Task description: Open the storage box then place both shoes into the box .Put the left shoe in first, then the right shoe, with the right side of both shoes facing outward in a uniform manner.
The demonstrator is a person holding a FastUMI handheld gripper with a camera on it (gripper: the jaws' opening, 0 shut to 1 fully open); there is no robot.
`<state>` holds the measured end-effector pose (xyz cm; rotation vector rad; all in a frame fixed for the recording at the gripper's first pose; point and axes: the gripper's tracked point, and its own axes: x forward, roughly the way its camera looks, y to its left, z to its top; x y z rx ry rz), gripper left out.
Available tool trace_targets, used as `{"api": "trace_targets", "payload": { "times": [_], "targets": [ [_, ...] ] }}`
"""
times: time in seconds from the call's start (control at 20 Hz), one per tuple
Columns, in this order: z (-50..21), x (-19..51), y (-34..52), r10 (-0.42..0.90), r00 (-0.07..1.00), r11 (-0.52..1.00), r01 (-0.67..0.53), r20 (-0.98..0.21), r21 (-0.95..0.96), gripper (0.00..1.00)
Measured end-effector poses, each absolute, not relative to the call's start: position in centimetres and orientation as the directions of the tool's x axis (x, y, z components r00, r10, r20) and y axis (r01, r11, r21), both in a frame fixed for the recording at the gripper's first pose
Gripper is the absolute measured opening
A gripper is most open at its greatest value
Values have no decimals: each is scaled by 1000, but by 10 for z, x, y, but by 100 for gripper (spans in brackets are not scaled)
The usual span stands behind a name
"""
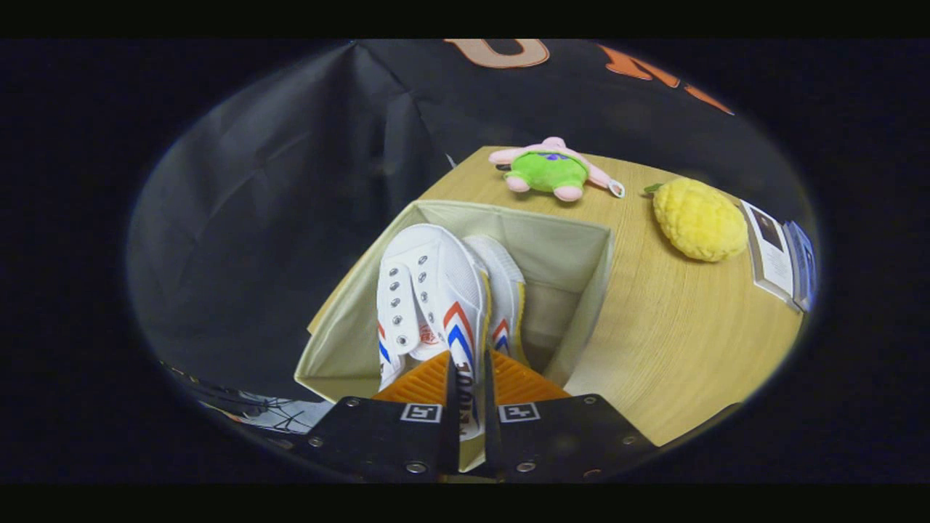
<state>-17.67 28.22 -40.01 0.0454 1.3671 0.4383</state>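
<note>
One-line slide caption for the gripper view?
Tongs pinch the second shoe over the open storage box, beside the first shoe already inside.

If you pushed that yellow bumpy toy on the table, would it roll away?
Probably only wobble. The yellow toy looks egg-shaped and plush, so likely light, squashy and slow on the table. The claw is busy, shut on a shoe over the box.

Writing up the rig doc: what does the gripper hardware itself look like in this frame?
The gripper shows two flat black plates side by side, each fastened with round silver screws along its edges. Each plate carries a small square black-and-white fiducial marker near its inner front corner. Ahead of the plates sit two wedge-shaped fingers with fine parallel ridges across their faces. No cables can be seen.
</note>
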Motion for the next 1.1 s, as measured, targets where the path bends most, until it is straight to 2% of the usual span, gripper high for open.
{"api": "trace_targets", "payload": {
  "times": [0.05,0.25,0.4,0.6,0.65,0.75,0.95,1.1],
  "targets": [
    [-400,-182,284,325,139,919,-281,-935,278,15],
    [-391,-185,288,392,152,892,-306,-908,334,34],
    [-371,-161,289,441,254,883,-297,-861,364,48],
    [-344,-125,267,434,416,897,-285,-799,339,65],
    [-332,-117,259,429,465,901,-281,-774,330,74],
    [-312,-99,236,400,556,916,-265,-729,301,85],
    [-269,-69,181,302,718,953,-228,-627,198,92],
    [-234,-54,138,222,819,975,-185,-529,123,92]
  ]
}}
